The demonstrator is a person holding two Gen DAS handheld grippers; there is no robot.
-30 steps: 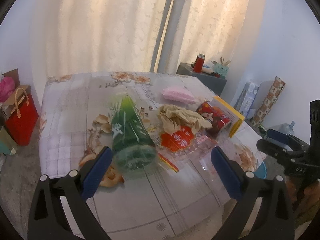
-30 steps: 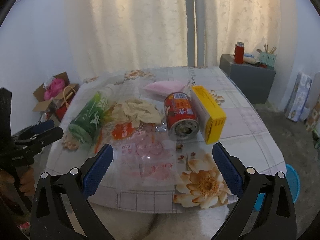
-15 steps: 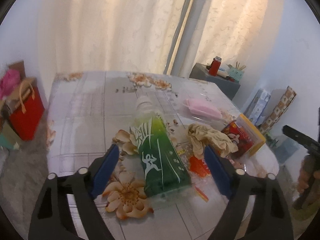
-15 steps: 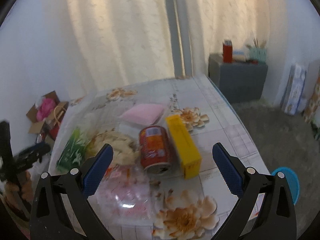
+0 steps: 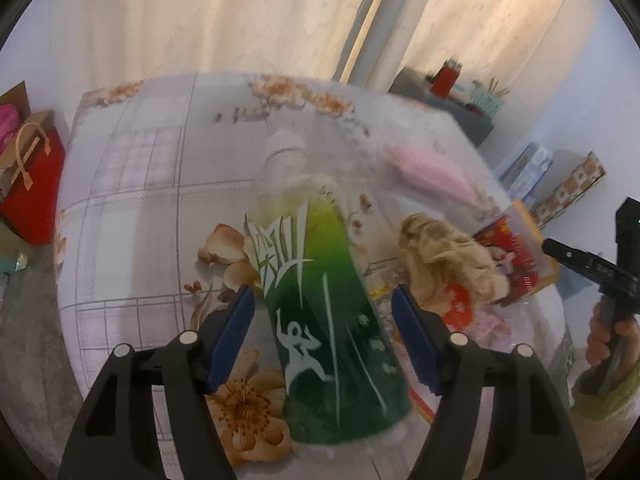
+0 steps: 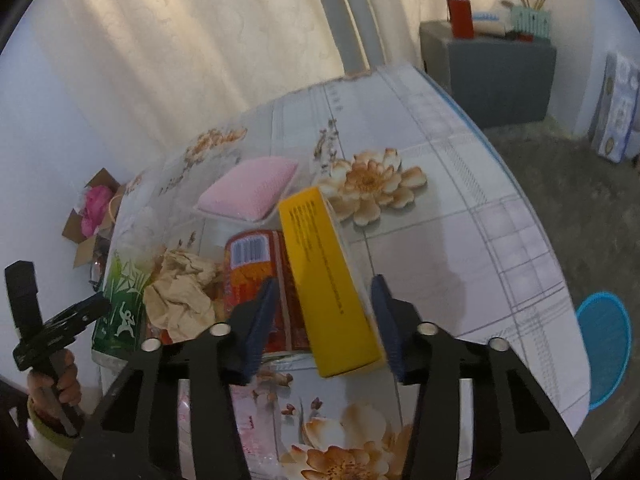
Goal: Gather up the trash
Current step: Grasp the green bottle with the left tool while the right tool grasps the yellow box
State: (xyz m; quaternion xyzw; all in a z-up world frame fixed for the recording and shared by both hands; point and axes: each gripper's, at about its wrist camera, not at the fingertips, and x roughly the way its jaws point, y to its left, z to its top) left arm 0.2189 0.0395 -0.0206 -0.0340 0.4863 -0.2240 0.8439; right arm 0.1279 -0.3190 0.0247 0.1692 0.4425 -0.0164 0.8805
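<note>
Trash litters the flowered table before pale curtains: closing left gripper straddles a bottle ungripped, closing right gripper straddles a yellow box.

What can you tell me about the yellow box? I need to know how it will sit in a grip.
The yellow rectangular cardboard box is long and narrow, with small dark print on its top face. It lies flat on the floral tablecloth, alongside the red can. The right tool straddles its near end, closing; whether the pads touch is unclear.
</note>
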